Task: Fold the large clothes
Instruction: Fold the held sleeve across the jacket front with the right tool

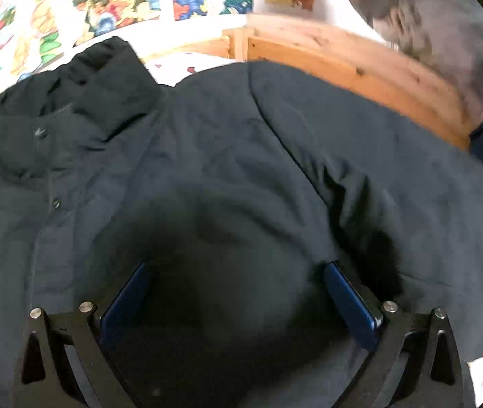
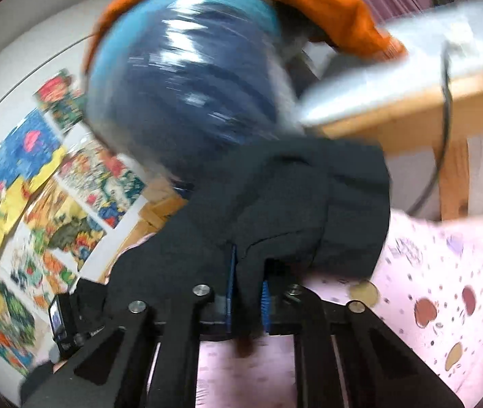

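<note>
Left claw (image 1: 238,292) spread wide above dark jacket (image 1: 241,170), right claw (image 2: 248,292) clamped on a jacket fold, blurred blue object (image 2: 187,95) beyond it unidentifiable.

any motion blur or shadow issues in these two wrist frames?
Left wrist: mostly sharp on the dark jacket, a heavy shadow between the open fingers, top-right corner smeared. Right wrist: strong motion blur on the blue object and wall drawings; the gripped jacket fabric stays fairly sharp.
</note>
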### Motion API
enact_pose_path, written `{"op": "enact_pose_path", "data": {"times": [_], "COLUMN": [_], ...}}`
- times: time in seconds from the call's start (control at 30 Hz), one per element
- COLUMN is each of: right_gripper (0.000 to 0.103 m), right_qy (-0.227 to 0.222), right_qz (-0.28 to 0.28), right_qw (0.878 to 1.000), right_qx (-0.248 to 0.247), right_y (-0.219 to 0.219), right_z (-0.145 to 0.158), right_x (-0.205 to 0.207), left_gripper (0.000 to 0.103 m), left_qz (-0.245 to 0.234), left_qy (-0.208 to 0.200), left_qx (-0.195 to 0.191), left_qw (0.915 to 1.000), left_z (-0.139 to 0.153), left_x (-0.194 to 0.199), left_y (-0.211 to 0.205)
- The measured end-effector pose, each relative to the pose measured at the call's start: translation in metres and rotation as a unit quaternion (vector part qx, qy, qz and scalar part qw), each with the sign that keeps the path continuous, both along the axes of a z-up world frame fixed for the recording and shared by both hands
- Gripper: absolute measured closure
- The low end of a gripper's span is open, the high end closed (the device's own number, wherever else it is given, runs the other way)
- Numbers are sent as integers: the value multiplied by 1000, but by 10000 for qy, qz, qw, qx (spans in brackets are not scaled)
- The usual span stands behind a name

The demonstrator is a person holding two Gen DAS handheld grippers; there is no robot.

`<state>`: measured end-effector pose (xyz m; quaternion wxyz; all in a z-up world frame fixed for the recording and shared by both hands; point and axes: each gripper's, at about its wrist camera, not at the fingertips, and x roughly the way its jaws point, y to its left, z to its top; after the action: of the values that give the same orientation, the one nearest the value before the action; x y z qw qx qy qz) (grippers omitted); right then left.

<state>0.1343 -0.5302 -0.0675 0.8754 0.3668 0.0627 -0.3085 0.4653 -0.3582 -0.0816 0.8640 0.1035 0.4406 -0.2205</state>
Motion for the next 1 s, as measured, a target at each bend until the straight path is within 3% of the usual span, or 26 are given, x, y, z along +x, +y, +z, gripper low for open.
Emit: {"op": "enact_pose_path", "data": {"times": [0.17, 0.3, 0.47, 0.57, 0.73, 0.87, 0.93, 1.0], "right_gripper": [95, 96, 96, 96, 96, 96, 96, 89], "right_qy": [58, 163, 412, 709, 1314, 1869, 2435, 2808], "right_qz": [566, 1232, 2133, 2751, 3548, 4028, 4427, 4847], "right_qw": [9913, 9668, 9285, 8960, 8446, 8042, 7696, 7401], "right_qx": [-1186, -2235, -3011, -3413, -3788, -3952, -3904, -3721], "right_y": [37, 88, 162, 216, 287, 326, 346, 358], "right_z": [71, 128, 159, 161, 135, 97, 72, 45], "right_x": [22, 61, 111, 139, 161, 167, 176, 175], "left_gripper": [1, 1, 1, 1, 1, 2, 2, 1], "left_qz": [-3, 41, 358, 636, 1029, 1179, 1096, 1009], "left_qy": [-61, -166, -62, -10, 264, 698, 898, 1122], "left_qx": [-440, -685, -1154, -1368, -1784, -2453, -2786, -3115], "left_qw": [9990, 9975, 9927, 9886, 9782, 9597, 9499, 9382], "left_z": [38, 72, 99, 107, 99, 79, 67, 53], "left_x": [-22, -39, -52, -63, -74, -79, -81, -81], "left_y": [50, 106, 186, 235, 305, 347, 358, 365]}}
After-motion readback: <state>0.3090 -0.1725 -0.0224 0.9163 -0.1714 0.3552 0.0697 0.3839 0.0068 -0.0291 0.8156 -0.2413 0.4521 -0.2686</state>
